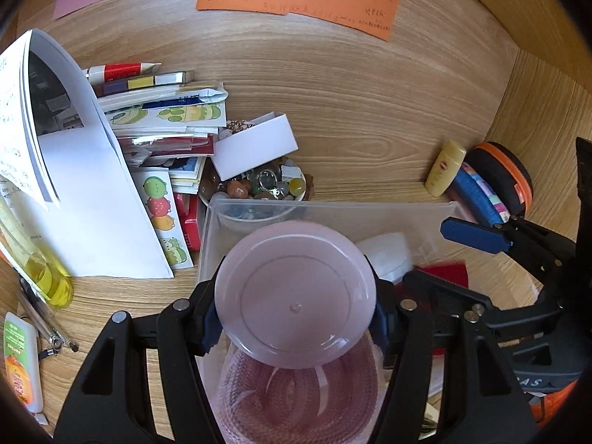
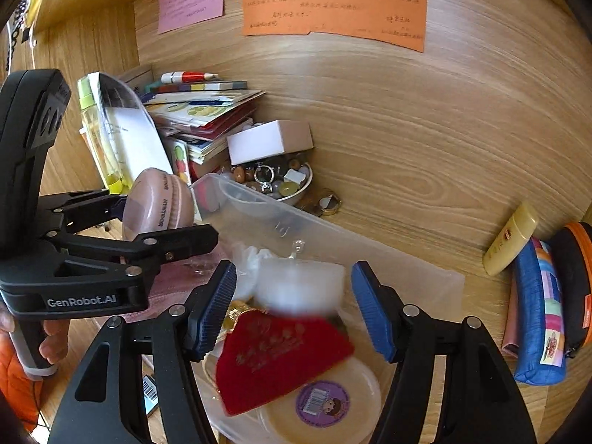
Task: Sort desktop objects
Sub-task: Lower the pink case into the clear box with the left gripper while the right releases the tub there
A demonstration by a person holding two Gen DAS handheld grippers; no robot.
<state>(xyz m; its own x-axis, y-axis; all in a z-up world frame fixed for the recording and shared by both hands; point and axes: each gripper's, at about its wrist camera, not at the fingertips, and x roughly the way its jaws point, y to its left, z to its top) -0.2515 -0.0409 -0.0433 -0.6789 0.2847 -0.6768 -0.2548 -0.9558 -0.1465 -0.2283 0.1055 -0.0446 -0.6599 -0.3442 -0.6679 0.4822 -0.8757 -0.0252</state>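
Note:
My left gripper (image 1: 296,318) is shut on a round pink plastic case (image 1: 296,292), holding it above the left end of a clear plastic bin (image 1: 333,209). The same case (image 2: 159,199) and left gripper (image 2: 162,218) show in the right wrist view. My right gripper (image 2: 294,303) is open and empty over the bin (image 2: 333,229), above a red velvet pouch (image 2: 281,359), a white plastic bag (image 2: 296,285) and a round cream tin (image 2: 333,399). Its blue pad (image 1: 473,235) shows in the left wrist view.
A stack of booklets and sticker sheets (image 1: 166,122), a white box (image 1: 255,144) and a bowl of beads (image 1: 266,185) stand behind the bin. A yellow tube (image 2: 510,240), blue pencil case (image 2: 536,314) and black-orange pouch (image 2: 577,285) lie right. A yellow bottle (image 1: 37,270) lies left.

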